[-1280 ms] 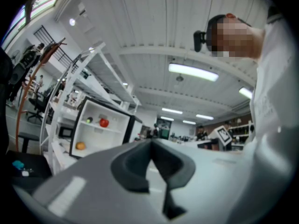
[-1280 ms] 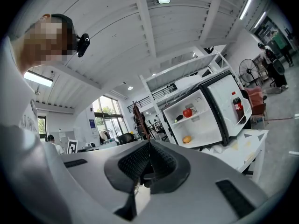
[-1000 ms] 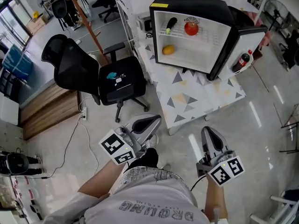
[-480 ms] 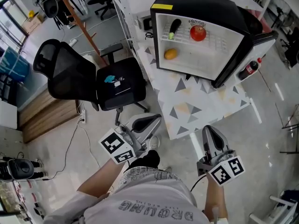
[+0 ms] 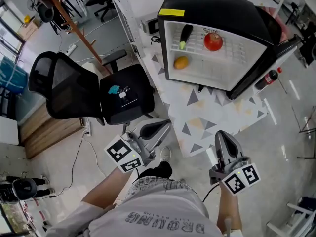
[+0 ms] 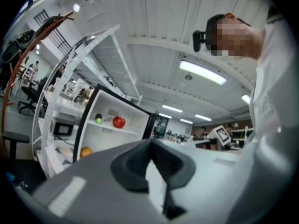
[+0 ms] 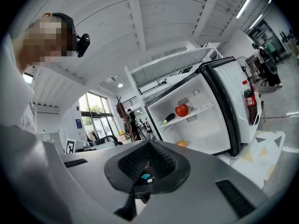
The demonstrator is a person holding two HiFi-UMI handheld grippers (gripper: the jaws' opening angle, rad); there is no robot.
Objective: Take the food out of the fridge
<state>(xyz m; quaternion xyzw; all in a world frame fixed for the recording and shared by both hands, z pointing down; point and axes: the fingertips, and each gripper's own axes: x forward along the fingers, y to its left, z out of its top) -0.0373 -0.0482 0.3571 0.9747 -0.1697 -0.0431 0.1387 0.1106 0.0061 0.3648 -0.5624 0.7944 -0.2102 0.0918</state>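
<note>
- Head view: the black fridge (image 5: 224, 9) stood open on a desk (image 5: 212, 115) with a triangle-patterned top.
- On its upper shelf lay a dark eggplant (image 5: 185, 34) and, apart to its right, a red tomato (image 5: 213, 42). An orange fruit (image 5: 181, 62) sat on the level below, near the left wall.
- A dark bottle (image 5: 269, 76) with a red cap stood in the opened door at the right.
- A black office chair (image 5: 89, 88) stood left of the desk, with a small teal object on its seat.
- The left gripper (image 5: 167, 126) and right gripper (image 5: 221, 134) were low in the picture, both well short of the fridge and pointing toward it.
- Left gripper view: the jaws were clenched, tips meeting, with nothing between them. The open fridge showed beyond them at the left, with all three foods inside.
- Right gripper view: the jaws were also clenched and empty. The fridge stood ahead and to the right. The tomato and eggplant were on the shelf, the orange fruit was beneath, and the bottle was in the door.
</note>
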